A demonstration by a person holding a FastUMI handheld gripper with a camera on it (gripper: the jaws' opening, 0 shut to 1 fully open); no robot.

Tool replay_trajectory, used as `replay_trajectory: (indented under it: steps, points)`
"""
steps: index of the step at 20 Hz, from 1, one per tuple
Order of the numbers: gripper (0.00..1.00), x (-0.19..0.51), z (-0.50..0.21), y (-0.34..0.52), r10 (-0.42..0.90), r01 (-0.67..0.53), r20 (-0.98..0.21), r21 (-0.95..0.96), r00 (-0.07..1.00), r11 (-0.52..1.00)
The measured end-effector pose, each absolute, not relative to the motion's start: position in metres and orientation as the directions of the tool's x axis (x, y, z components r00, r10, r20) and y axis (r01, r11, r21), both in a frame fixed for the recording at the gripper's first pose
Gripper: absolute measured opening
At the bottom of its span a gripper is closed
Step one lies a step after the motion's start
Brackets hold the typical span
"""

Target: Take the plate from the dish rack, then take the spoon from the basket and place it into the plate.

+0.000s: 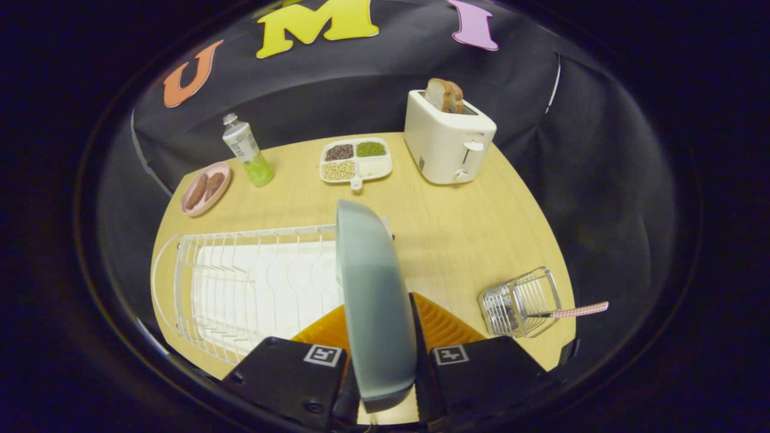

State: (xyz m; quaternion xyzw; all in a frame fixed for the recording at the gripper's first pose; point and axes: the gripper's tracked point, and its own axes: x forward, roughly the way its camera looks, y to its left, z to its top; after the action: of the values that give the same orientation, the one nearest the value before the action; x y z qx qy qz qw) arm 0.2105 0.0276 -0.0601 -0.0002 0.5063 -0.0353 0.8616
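Tool clamps the upright plate edge-on between both fingers

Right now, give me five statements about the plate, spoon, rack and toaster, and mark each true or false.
1. The gripper is shut on the plate, held on edge between its fingers. True.
2. The spoon already lies in the plate. False: it sits in the basket, handle sticking out.
3. The dish rack holds several plates. False: its slots are bare.
4. Bread stands in the toaster. True.
5. The bottle lies on its side. False: it stands upright beside the pink dish.
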Motion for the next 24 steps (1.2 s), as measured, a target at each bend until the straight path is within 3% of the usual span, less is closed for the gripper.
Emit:
replay_trajectory:
  steps: [1,10,18,22,24]
  points:
    - [0.37,0.209,-0.059,0.029,-0.082,0.067,-0.873,-0.056,0.482,0.996]
    - [0.36,0.211,-0.017,0.026,-0.199,0.113,-0.812,-0.164,0.548,0.980]
    - [0.35,0.109,0.000,0.028,0.040,-0.045,-0.772,0.015,0.635,0.999]
    - [0.36,0.039,-0.040,0.017,0.173,-0.085,-0.777,0.153,0.605,0.985]
    - [0.36,0.009,-0.078,0.015,0.262,-0.070,-0.799,0.267,0.542,0.961]
